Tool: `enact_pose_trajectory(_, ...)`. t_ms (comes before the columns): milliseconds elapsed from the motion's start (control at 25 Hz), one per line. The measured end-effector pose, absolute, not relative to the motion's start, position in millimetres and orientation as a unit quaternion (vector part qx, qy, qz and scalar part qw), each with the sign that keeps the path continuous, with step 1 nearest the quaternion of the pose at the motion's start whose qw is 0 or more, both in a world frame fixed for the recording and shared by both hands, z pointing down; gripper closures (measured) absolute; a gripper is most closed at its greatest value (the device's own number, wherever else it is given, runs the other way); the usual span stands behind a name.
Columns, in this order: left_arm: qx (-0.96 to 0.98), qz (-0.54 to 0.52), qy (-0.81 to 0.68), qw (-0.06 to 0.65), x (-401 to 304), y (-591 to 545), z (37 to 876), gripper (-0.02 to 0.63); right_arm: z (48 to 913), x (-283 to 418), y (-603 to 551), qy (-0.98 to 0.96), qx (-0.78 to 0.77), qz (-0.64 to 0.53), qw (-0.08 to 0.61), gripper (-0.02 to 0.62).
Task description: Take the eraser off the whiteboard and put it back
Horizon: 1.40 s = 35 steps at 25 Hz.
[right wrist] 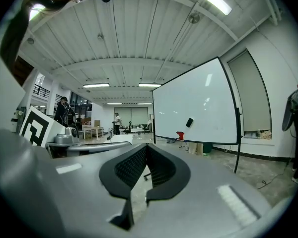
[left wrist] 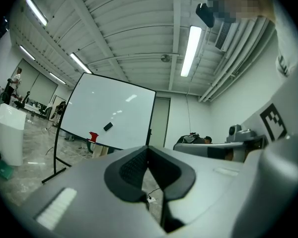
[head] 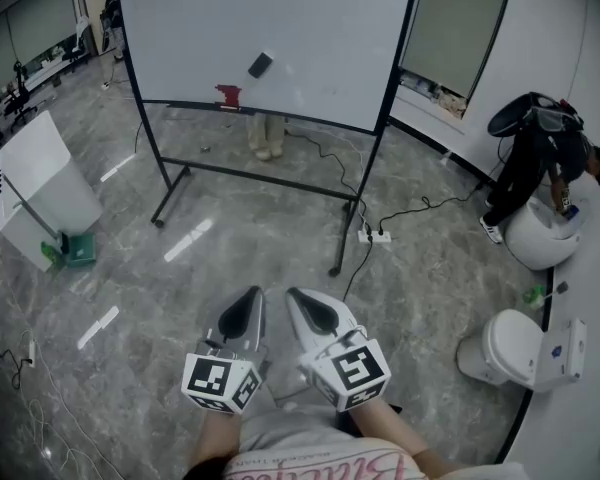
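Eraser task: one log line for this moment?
eraser: on whiteboard, untouched | left gripper: shut, empty | right gripper: shut, empty | both: side by side, well short of board

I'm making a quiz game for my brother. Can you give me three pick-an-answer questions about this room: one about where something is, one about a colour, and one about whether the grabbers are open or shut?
1. Where is the eraser?
A. On the floor
B. Stuck on the whiteboard
C. Between a gripper's jaws

2. What colour is the small thing on the whiteboard's bottom ledge?
A. Red
B. Blue
C. Yellow

3. How are the left gripper and the right gripper?
A. Both wide open
B. Both shut, holding nothing
C. One is shut on the eraser

Answers:
1. B: the dark eraser sits on the white surface, above the ledge.
2. A: it shows bright red in all three views.
3. B: in each gripper view the jaws meet and there is nothing between them.
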State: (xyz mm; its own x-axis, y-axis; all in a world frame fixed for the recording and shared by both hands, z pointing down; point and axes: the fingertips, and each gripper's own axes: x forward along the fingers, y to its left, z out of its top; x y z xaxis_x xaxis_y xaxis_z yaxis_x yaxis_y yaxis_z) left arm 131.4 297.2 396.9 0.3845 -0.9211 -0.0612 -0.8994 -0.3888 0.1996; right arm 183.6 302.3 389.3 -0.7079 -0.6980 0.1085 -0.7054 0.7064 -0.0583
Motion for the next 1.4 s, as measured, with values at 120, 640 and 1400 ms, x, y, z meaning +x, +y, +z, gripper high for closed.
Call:
enact_pose_trajectory(120, 0.832, -0.080, -0.545, 0.068, 129, 281, 399, 0.607, 388, 182, 284, -0.919, 0.389, 0.054, 0.036, 0.594)
enact_pose_trajectory(640, 0.864, -0.077, -0.495, 0.045, 102, 137, 378, 0.607, 374, 139, 147, -0.908, 0.417, 0.043, 0.018, 0.594)
enact_pose_trajectory(1400, 0.887, -0.056, -0.454, 0.058, 59, -20, 386, 0.607, 385, 94, -11, -0.887, 0.454, 0.078, 0.022, 0.594)
